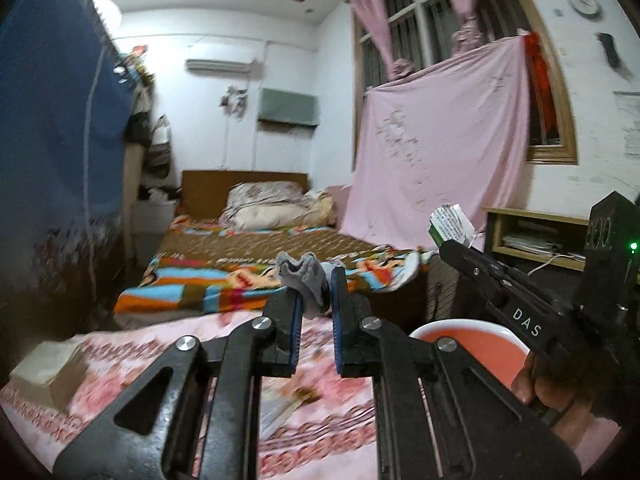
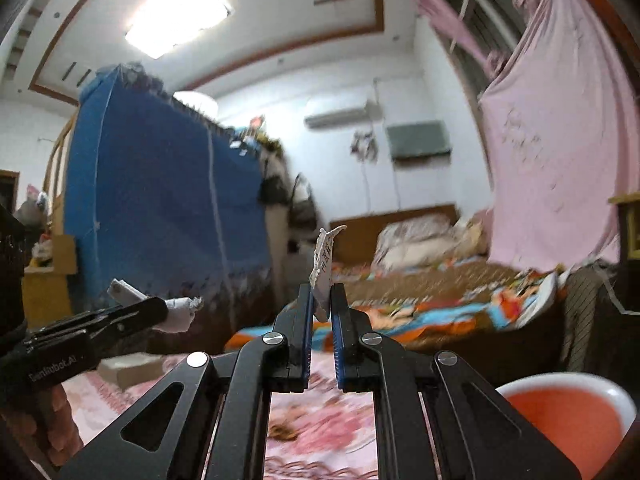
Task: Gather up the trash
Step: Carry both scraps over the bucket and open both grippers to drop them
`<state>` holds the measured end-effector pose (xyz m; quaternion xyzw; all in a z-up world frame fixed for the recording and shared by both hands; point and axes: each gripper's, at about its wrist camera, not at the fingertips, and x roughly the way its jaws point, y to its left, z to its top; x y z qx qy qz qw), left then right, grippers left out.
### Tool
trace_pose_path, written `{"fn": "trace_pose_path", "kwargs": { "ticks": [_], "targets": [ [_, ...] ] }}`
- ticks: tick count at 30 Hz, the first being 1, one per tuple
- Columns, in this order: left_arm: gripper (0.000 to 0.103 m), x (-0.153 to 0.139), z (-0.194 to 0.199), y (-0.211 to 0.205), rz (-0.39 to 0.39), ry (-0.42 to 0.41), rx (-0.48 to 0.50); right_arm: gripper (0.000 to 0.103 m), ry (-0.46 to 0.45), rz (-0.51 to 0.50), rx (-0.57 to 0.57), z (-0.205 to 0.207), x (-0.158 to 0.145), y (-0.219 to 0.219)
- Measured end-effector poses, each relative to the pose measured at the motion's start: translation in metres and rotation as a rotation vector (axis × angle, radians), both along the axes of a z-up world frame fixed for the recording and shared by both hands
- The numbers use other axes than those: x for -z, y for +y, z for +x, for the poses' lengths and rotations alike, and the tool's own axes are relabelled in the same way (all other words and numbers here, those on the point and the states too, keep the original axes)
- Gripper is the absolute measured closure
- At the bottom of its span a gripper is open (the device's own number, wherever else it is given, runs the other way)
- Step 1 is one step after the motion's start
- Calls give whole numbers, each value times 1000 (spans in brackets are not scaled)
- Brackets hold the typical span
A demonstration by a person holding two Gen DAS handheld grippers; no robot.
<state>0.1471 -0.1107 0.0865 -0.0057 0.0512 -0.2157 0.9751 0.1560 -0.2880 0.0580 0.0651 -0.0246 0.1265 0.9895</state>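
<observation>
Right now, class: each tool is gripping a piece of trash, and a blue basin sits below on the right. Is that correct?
Not quite. The basin is red inside with a white rim, as the right wrist view shows. The rest holds: the left tool grips a grey wad, and the right tool grips printed paper.

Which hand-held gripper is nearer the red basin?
Right. The right hand-held gripper, pinching a paper scrap, hangs just above the basin. The left hand-held gripper, holding a gray wad, sits off to the basin's left over the pink cloth.

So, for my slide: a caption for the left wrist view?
Left gripper pinches a crumpled grey wad above the pink floral cloth.
</observation>
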Motion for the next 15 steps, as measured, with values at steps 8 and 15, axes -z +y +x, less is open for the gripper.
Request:
{"fn": "trace_pose_path", "kwargs": {
  "ticks": [8, 15],
  "targets": [
    [103, -9, 10, -53, 13, -12, 150, 95, -22, 58, 156, -13, -5, -50],
    [103, -2, 17, -96, 20, 51, 281, 94, 56, 117, 310, -14, 2, -96]
  ]
}}
